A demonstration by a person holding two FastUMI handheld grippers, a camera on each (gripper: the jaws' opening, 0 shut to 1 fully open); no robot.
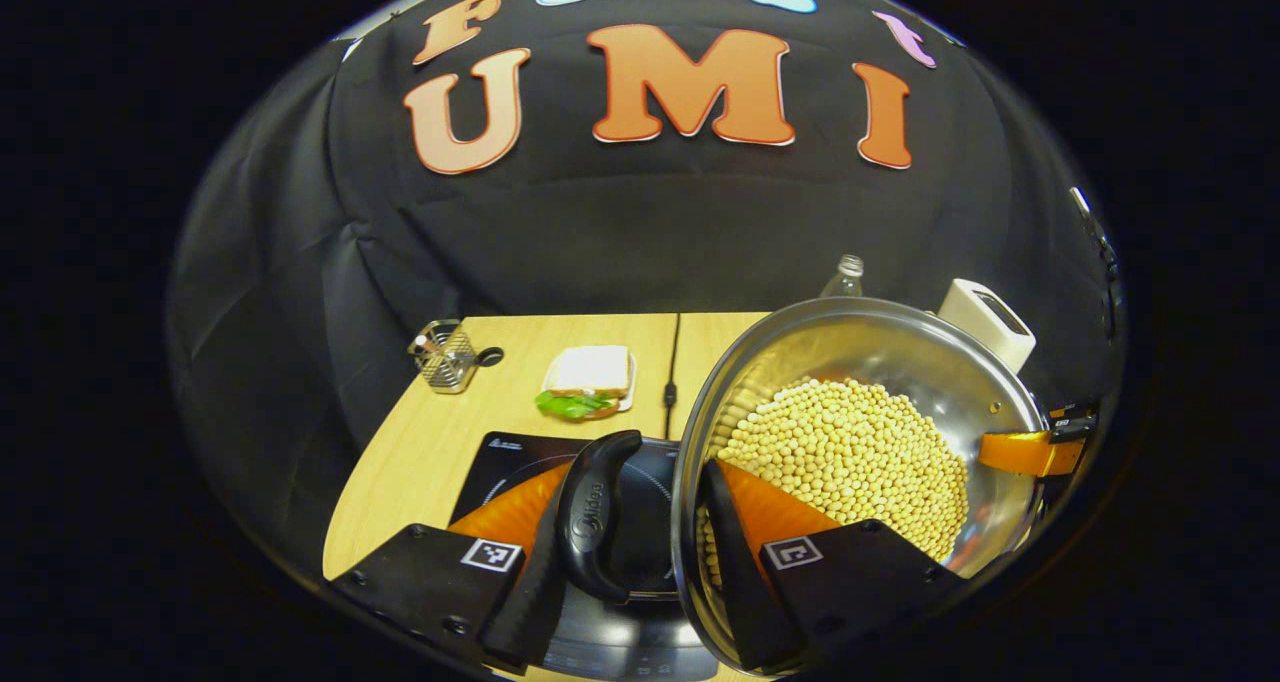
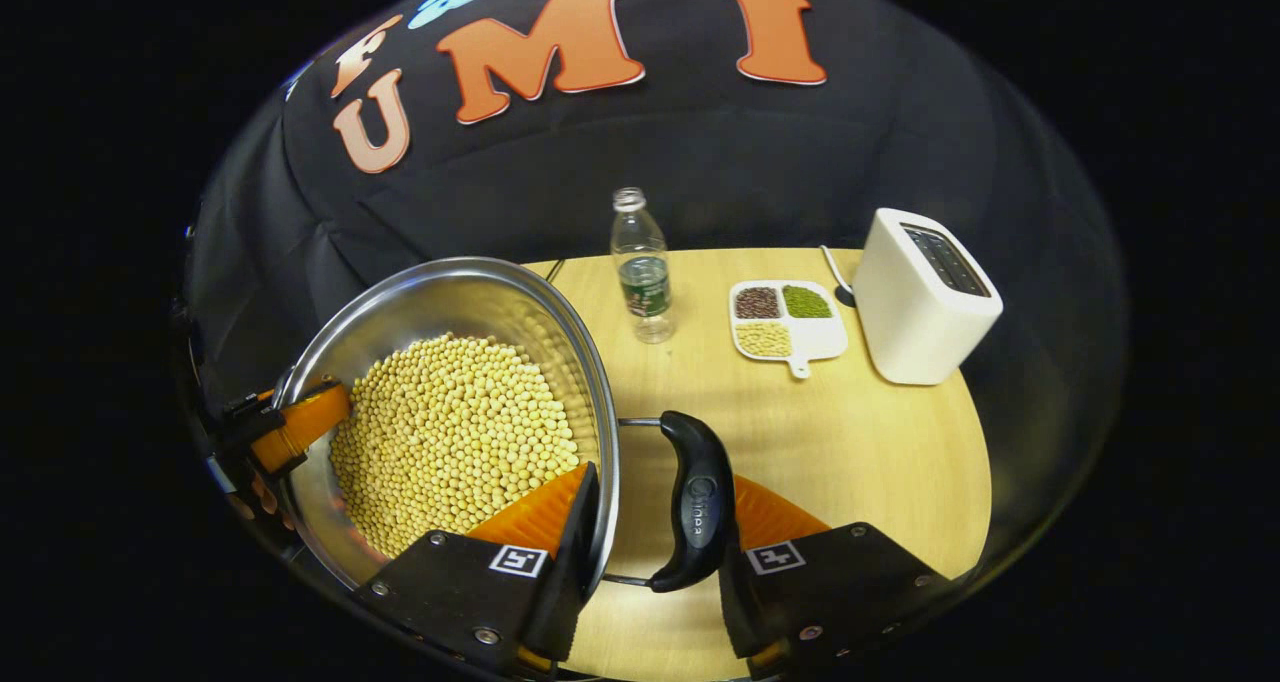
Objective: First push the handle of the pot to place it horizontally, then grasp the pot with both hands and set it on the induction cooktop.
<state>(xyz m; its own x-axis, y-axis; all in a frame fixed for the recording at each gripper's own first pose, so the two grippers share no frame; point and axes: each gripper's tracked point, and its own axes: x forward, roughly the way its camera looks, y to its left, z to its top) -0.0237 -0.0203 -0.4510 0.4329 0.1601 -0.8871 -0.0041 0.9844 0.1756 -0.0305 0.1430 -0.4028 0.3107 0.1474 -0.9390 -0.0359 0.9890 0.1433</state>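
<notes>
Two grippers carry one load here, and everything else sits around it on the wooden table (image 2: 850, 442). The steel pot (image 1: 900, 352) is the biggest thing on it. It fills the 3 to 5 o'clock part of the left gripper view and the 8 to 9 o'clock part of the right gripper view, and it is heaped with pale soybeans (image 1: 850, 452). Next in size, the dark induction cooktop (image 1: 500, 462) lies at 6 to 7 o'clock in the left gripper view, under the pot's near side. Whether the base rests on it or hangs above it cannot be told. A white toaster (image 2: 920, 302) stands at 2 o'clock in the right gripper view, well apart. The pot is taken from opposite sides, probably because the bean load would tip it if held on one side only. The left gripper (image 1: 635, 492) is narrowed to about the width of rim plus handle. One finger lies inside the wall among the beans and the other presses the outer side of the left handle (image 1: 595, 512), which juts out sideways. The right gripper (image 2: 655, 507) mirrors this, with one finger inside the rim and the other against the right handle (image 2: 695, 507). Both look clamped on the pot. Smaller items sit at 12 to 1 o'clock: a clear bottle (image 2: 640, 262), then a divided dish (image 2: 815, 337) of grains.
</notes>
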